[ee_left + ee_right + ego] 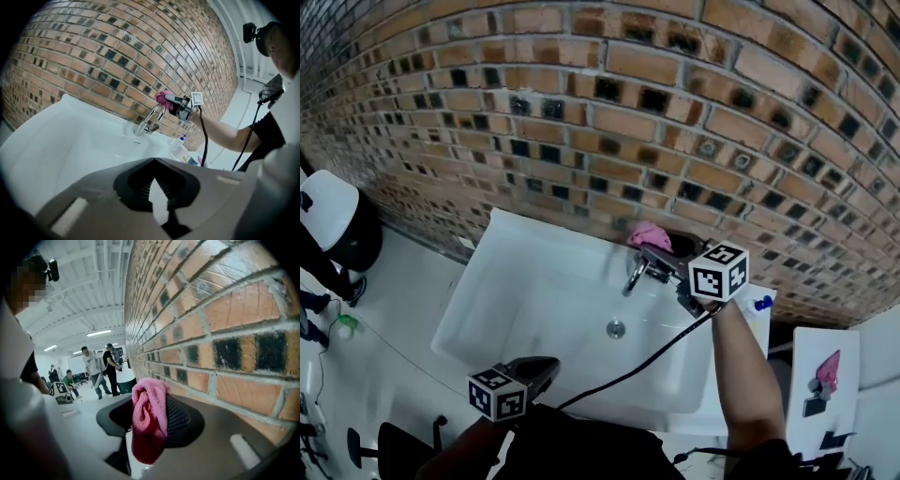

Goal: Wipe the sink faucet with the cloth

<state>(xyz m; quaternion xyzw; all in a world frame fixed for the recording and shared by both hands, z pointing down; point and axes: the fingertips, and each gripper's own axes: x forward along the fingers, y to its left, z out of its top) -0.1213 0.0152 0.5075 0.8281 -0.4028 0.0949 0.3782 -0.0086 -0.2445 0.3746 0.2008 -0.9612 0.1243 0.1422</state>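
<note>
Cloth [650,234], pink and bunched, is clamped between the jaws of the right hand-held gripper [656,247], just above and behind the faucet [636,274]. The left hand-held gripper [153,161] hangs well apart from the faucet, jaws together on nothing.

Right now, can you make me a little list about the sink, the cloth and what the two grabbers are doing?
sink: white, against the brick wall
faucet: curved metal, at the back of the sink
cloth: pink, bunched up, at the top of the faucet
right gripper: jaws closed on the cloth
left gripper: low at the sink's front edge, jaw tips together, holding nothing
wiping: cloth is up at the faucet
</note>
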